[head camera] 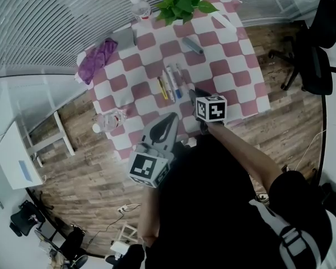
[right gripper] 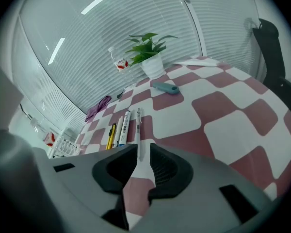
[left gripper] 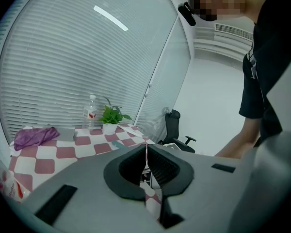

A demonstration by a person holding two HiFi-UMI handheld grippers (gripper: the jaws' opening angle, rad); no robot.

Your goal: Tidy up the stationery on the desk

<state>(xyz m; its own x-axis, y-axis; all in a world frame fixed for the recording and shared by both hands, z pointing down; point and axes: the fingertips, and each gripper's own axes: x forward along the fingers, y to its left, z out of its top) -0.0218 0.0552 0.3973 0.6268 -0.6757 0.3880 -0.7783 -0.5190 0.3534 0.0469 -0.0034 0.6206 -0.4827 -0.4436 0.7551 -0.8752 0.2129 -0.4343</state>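
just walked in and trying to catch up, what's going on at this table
A person is tidying stationery on the checkered table with a hand-held gripper in each hand. Four pens lie side by side in a row. The right hand-held gripper sits at the near end of the clear pen, jaws apart and not pressing on it. The left hand-held gripper hangs by the table's near edge, jaws together and empty. A grey-blue item lies apart, nearer the potted plant.

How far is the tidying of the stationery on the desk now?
Done: four pens lie side by side. In hand: the right gripper has its fingers open around the end of the clear pen, not pressing. Remaining: the grey-blue tool lies apart; the left gripper is shut, empty.
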